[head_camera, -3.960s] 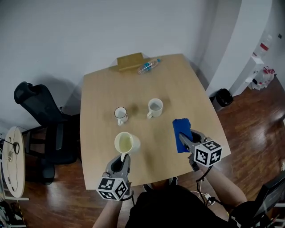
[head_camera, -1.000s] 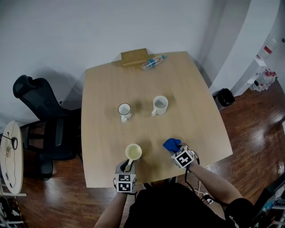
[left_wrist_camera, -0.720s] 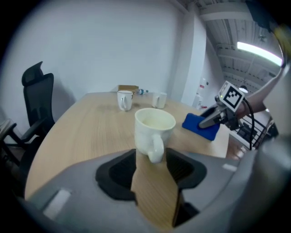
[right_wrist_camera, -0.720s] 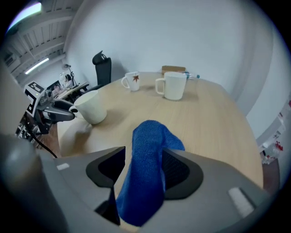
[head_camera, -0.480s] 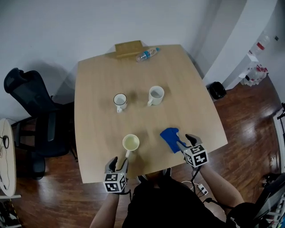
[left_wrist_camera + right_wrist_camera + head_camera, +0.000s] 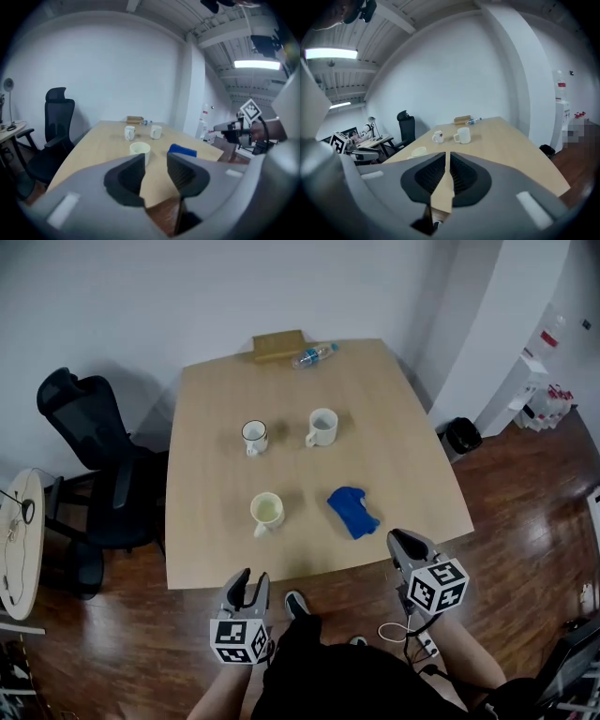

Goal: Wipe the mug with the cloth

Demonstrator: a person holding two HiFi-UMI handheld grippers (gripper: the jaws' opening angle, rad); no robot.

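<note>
The cream mug [image 6: 267,511] stands upright near the table's front, also in the left gripper view [image 6: 140,150]. The crumpled blue cloth [image 6: 353,511] lies to its right. My left gripper [image 6: 246,579] hangs off the front edge, well short of the mug. Its jaws [image 6: 155,161] are open and have just been closing, with nothing between them. My right gripper [image 6: 399,540] is below the table's front right corner, apart from the cloth. Its jaws [image 6: 447,158] have just closed and are shut and empty.
Two more mugs stand mid-table: a white one with a dark rim [image 6: 254,435] and a plain white one [image 6: 322,427]. A wooden box [image 6: 278,345] and a lying water bottle [image 6: 313,355] are at the far edge. A black office chair [image 6: 89,460] stands left of the table [image 6: 412,474].
Both grippers have let go and pulled back off the table's front edge towards me. The mug and cloth stay on the table. The right jaws went from open to shut.
</note>
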